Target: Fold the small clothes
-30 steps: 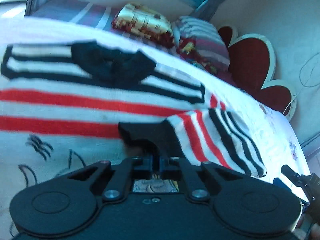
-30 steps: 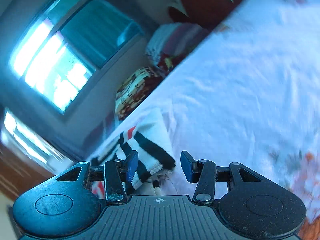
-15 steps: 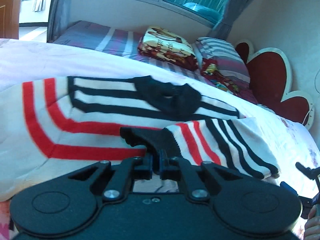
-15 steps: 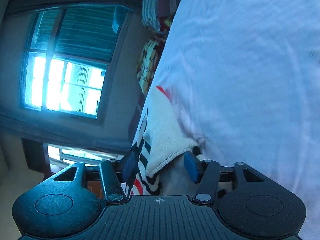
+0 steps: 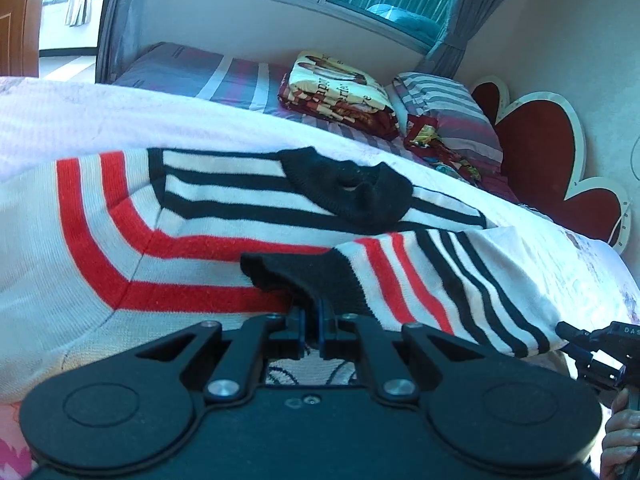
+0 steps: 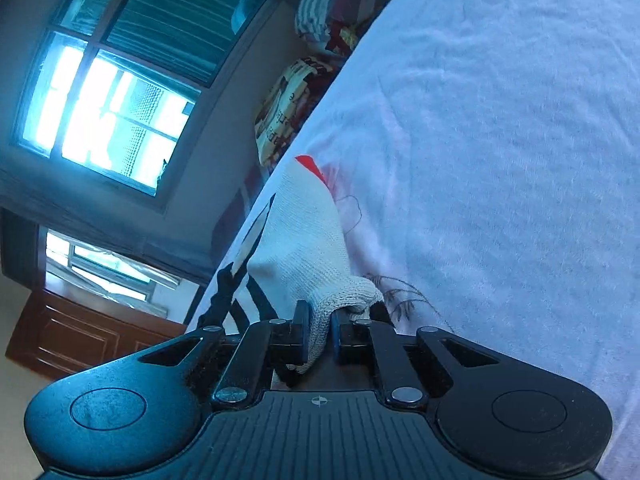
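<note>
A small white knit sweater (image 5: 224, 216) with red and black stripes and a black collar lies spread on the bed. One sleeve (image 5: 432, 280) is folded across its body. My left gripper (image 5: 311, 320) is shut on the sleeve's black cuff (image 5: 304, 276). My right gripper (image 6: 320, 338) is shut on a white knit fold of the same sweater (image 6: 304, 248); it also shows at the right edge of the left wrist view (image 5: 592, 352).
The sweater rests on a pale pink bedspread (image 6: 500, 160). Folded blankets and striped pillows (image 5: 384, 100) lie at the bed's far side by a red heart-shaped headboard (image 5: 544, 152). A window (image 6: 108, 108) and a wooden cabinet (image 6: 80, 336) stand beyond the bed.
My right gripper has closed on the sweater's white fold; it was open around it before. My left gripper has carried the cuff further over the sweater body.
</note>
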Demonstrator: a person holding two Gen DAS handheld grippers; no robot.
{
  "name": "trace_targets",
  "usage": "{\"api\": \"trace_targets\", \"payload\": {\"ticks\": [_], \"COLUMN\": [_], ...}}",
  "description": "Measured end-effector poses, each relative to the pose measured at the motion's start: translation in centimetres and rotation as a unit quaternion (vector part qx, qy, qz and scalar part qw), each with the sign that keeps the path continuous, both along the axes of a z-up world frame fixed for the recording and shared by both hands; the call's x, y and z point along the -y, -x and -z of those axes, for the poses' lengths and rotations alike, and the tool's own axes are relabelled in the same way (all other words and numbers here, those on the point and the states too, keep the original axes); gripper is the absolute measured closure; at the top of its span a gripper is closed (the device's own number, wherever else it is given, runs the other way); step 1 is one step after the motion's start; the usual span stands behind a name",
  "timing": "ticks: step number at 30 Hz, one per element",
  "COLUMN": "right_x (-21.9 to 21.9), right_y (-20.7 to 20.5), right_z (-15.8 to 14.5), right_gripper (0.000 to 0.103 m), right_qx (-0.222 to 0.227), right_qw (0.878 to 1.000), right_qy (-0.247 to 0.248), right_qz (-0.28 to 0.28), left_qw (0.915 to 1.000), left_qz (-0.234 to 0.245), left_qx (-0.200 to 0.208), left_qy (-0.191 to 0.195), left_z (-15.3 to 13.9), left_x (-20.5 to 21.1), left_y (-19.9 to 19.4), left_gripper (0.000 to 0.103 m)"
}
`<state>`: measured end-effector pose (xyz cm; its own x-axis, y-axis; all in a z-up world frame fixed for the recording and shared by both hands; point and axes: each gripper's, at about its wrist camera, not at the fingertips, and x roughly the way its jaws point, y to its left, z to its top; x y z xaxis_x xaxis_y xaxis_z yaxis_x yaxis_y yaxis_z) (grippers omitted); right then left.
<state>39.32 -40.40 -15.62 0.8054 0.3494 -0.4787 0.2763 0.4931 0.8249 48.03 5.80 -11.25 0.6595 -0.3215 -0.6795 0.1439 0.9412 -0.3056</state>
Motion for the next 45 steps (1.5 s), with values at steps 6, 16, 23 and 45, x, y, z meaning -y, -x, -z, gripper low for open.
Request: {"api": "trace_targets", "payload": {"ticks": [6,16,23,45], "right_x": [-0.7,-0.9,-5.0,-5.5], "right_y": [0.1,0.0,-2.3,-14.1], "right_z": [0.5,-4.9,-3.8,-1.6], "right_gripper": [0.094,0.089,0.094,0.094], "right_qx": [-0.015,0.039,0.033,0.051], "right_qw": [0.999,0.981,0.934,0.909], "right_qy": [0.046,0.175,0.316,0.359], "right_qz": [-0.017,-0.072,-0.162,-0.203], "left_qw": [0.9997,0.9933,0.9888,0.9880], "left_qz": [-0.006,0.007,0.045,-0.011], "left_qx": [-0.016,0.080,0.037,0.053], "left_qy": [-0.018,-0.083,-0.137,-0.144], "left_z": [1.4,-3.4,1.2,2.0], "left_x": [0.4,2.7,6.6,7.0], "left_y": [-0.8,1.2,-1.0,-3.5], "left_gripper": [0.095,0.048,0.047,0.034]}}
